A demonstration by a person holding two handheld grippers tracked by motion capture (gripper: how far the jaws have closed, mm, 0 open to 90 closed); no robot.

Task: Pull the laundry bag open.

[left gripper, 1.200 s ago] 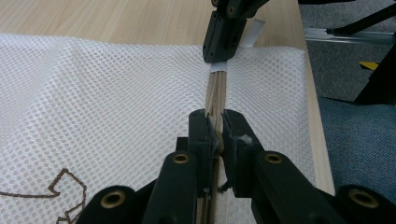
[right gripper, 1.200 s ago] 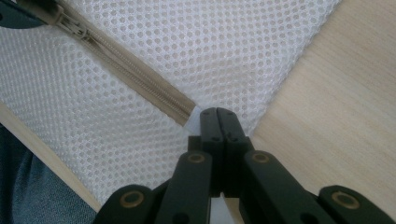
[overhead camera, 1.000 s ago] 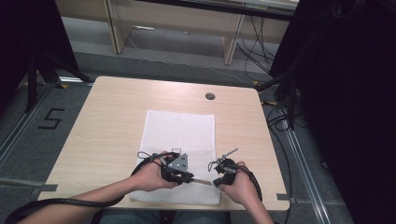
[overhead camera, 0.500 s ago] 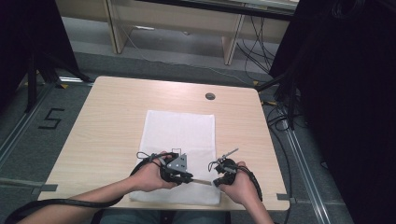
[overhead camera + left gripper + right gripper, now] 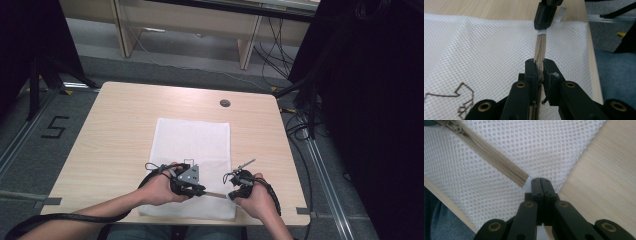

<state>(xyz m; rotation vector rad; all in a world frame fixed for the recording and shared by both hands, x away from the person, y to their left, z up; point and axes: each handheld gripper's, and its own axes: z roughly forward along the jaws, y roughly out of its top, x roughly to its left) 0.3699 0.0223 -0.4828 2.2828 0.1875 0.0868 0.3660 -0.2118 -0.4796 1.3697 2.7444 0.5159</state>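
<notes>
Item: white mesh laundry bag [image 5: 192, 150], flat at lower centre of the desk [image 5: 110, 135]. Light, limp, snag-prone. Left tool [image 5: 539, 72] pinches the beige zipper [image 5: 540, 47]; right tool [image 5: 541, 185] is pressed together on the zipper-end corner. Hold by zipper tape.

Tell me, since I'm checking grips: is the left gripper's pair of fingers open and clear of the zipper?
No, the left gripper is shut on the beige zipper of the mesh bag.

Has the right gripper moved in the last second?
No. The right gripper sits at the same spot by the mesh bag's near right corner.
</notes>
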